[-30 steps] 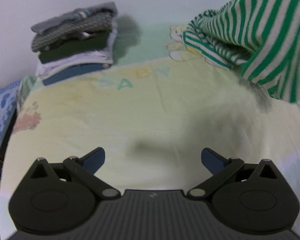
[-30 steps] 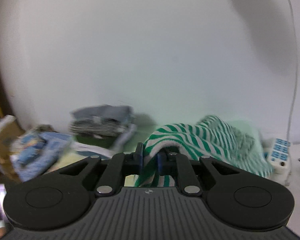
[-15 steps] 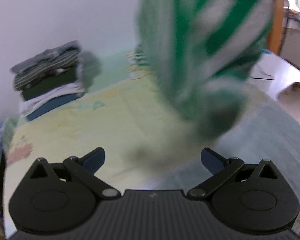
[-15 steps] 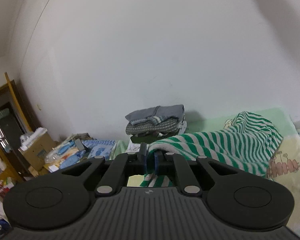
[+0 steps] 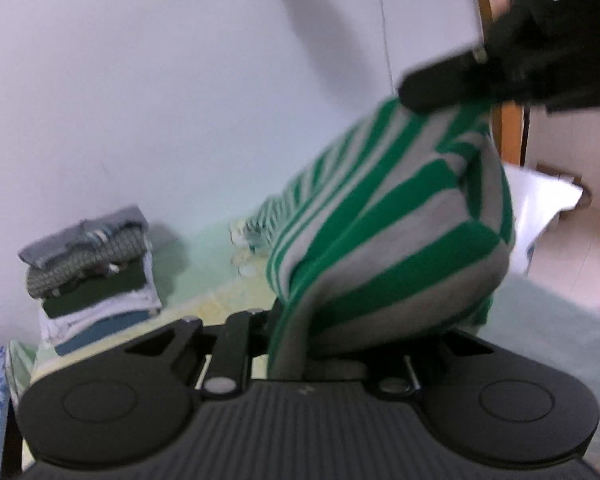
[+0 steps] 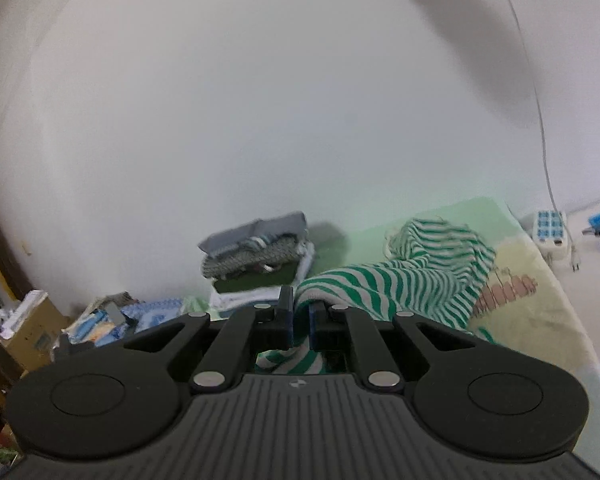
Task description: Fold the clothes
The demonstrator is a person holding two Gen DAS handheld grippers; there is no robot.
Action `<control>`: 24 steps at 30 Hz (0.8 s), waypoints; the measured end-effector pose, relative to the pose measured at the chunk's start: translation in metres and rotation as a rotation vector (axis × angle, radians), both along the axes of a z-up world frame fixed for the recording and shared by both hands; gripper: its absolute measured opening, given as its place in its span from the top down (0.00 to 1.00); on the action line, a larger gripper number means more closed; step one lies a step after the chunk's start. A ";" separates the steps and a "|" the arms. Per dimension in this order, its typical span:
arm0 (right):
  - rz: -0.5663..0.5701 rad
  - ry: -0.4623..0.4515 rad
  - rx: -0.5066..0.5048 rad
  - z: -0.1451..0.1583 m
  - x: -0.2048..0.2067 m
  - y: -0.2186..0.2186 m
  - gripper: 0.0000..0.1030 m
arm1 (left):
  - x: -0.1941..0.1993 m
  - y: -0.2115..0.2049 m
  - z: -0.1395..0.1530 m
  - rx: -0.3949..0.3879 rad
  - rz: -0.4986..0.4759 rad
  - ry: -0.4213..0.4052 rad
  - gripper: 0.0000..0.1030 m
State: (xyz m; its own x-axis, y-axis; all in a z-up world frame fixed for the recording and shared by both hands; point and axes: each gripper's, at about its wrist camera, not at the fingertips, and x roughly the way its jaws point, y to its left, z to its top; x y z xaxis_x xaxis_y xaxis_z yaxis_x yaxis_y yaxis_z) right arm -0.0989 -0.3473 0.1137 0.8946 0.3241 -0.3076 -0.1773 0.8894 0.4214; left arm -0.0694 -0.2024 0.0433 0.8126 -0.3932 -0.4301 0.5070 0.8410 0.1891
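Observation:
A green and white striped garment (image 5: pixel 388 240) hangs lifted above the bed. My left gripper (image 5: pixel 296 336) is shut on a lower fold of it; the cloth covers the fingertips. My right gripper (image 6: pixel 298 320) is shut on another edge of the striped garment (image 6: pixel 400 280), which trails down onto the bed. The right gripper also shows in the left wrist view (image 5: pixel 480 76), black and blurred, holding the garment's top.
A stack of folded clothes (image 5: pixel 92 268) stands by the wall at the bed's far left; it also shows in the right wrist view (image 6: pixel 260 256). The bed sheet (image 6: pixel 532 300) is pale yellow-green. A power strip (image 6: pixel 550 228) lies right; boxes and clutter (image 6: pixel 28 328) left.
My left gripper was open over the bare sheet; it has closed on the striped garment. The right gripper stayed shut on the garment and lifted it higher.

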 end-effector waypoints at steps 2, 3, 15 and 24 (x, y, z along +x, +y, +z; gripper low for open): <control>0.039 -0.017 0.013 0.005 -0.008 0.000 0.92 | -0.014 0.015 0.013 -0.017 0.006 -0.026 0.82; 0.075 -0.012 0.018 0.005 -0.008 0.002 0.92 | -0.019 0.023 0.019 -0.026 0.009 -0.029 0.82; 0.176 0.230 -0.310 -0.070 0.016 0.014 0.47 | -0.015 0.051 -0.041 0.146 0.261 0.219 0.72; 0.221 0.421 -0.564 -0.148 0.024 0.001 0.42 | -0.011 0.108 -0.081 0.244 0.486 0.362 0.37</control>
